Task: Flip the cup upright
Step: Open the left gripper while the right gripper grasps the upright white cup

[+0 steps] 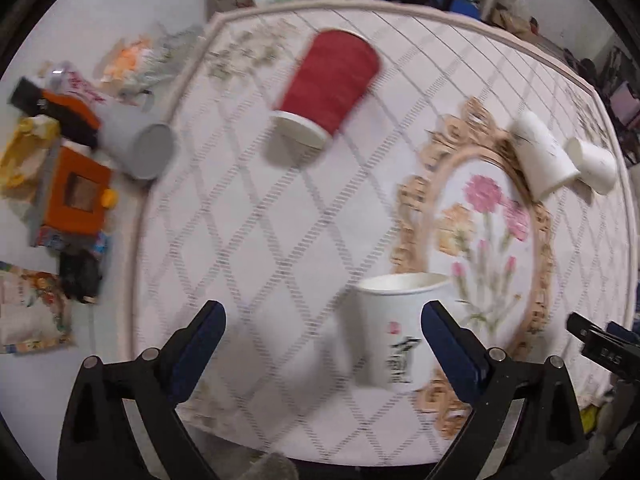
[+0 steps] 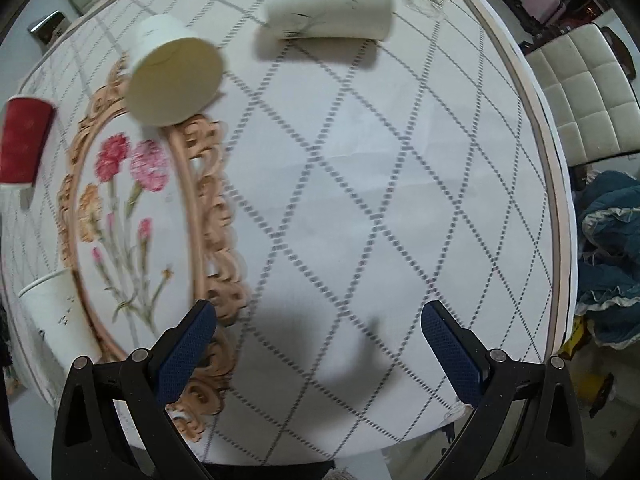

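Observation:
A red paper cup (image 1: 328, 86) stands upside down on the patterned tablecloth (image 1: 260, 220); it also shows at the left edge of the right wrist view (image 2: 24, 140). A white printed cup (image 1: 396, 328) stands upright just ahead of my left gripper (image 1: 322, 320), close to its right finger; it also shows in the right wrist view (image 2: 60, 316). Two white cups lie on their sides: one (image 2: 174, 72) with its mouth toward the right camera, one (image 2: 328, 4) farther back. My left gripper is open and empty. My right gripper (image 2: 318, 322) is open and empty above bare cloth.
A grey cup (image 1: 136, 144) lies on its side at the table's left edge beside orange boxes (image 1: 76, 192) and packets. A white padded chair (image 2: 580, 96) stands to the right of the table, with blue cloth (image 2: 608, 256) below it. The other gripper (image 1: 600, 344) shows at the right edge.

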Demonstrator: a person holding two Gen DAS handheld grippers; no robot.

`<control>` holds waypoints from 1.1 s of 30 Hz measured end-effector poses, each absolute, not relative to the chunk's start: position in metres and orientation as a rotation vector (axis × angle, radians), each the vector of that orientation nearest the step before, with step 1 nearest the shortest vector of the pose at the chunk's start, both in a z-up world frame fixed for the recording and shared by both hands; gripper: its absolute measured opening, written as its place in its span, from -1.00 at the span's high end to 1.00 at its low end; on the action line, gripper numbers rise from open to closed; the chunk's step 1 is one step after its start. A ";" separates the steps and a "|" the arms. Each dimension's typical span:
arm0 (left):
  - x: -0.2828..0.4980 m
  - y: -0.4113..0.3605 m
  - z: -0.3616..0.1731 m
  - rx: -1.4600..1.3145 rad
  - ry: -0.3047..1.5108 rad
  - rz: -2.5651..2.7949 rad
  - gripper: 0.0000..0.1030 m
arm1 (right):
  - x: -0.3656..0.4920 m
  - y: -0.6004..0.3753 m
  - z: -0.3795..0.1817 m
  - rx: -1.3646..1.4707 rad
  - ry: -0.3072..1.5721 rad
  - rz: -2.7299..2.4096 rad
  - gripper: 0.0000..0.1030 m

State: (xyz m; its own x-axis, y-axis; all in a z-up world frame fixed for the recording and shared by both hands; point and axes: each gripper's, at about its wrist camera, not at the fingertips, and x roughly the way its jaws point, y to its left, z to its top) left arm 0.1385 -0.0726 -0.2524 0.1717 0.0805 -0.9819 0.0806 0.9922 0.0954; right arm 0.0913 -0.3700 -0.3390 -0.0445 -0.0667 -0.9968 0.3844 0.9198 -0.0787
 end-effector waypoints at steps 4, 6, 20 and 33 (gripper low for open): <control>0.129 -0.030 -0.258 0.141 1.383 0.055 -0.94 | 0.095 -0.333 -0.325 0.221 1.573 -0.305 -1.00; 0.125 -0.014 -0.260 0.133 1.392 0.076 -0.94 | 0.098 -0.306 -0.318 0.189 1.571 -0.260 -1.00; 0.094 0.068 -0.309 0.091 1.476 0.184 -0.94 | 0.146 -0.162 -0.322 -0.009 1.575 -0.113 -0.85; 0.090 0.070 -0.315 0.099 1.494 0.126 -0.94 | 0.165 -0.124 -0.347 0.002 1.672 -0.055 -0.10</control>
